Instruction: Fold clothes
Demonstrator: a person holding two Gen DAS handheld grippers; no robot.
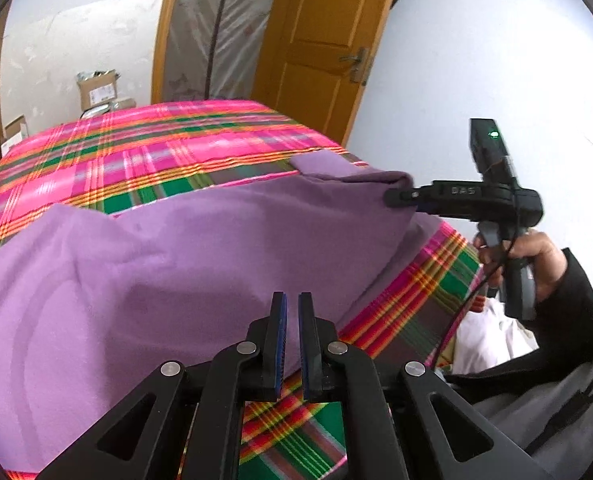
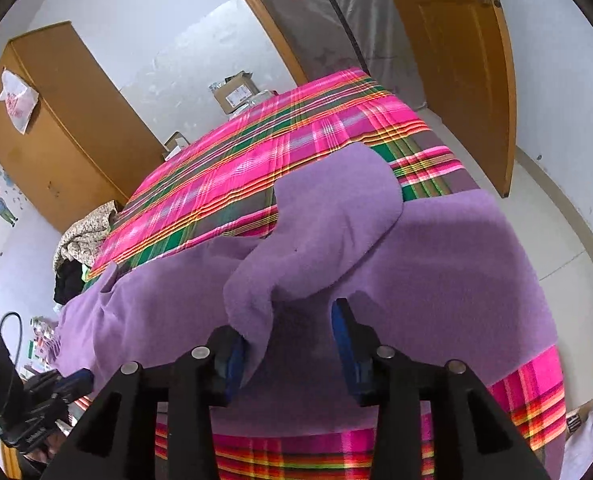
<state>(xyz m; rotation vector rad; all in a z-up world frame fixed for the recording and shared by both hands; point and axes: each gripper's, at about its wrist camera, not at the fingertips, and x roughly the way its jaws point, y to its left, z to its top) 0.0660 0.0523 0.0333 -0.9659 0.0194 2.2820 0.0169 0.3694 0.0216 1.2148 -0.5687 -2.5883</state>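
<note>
A purple garment (image 1: 168,264) is lying spread across the plaid-covered bed (image 1: 136,152). A folding step appears to be in hand: the right claw (image 2: 292,344), fingers standing wide apart, is touching a raised flap (image 2: 320,232) draped against its left finger. The left claw (image 1: 292,340), nearly closed and holding nothing, is hovering over the near hem. Completing the fold would call for a firm pinch on the flap.

left wrist: low, close over purple garment (image 1: 176,272) | right wrist: same, opposite side | shared: plaid bed (image 2: 256,168)
</note>
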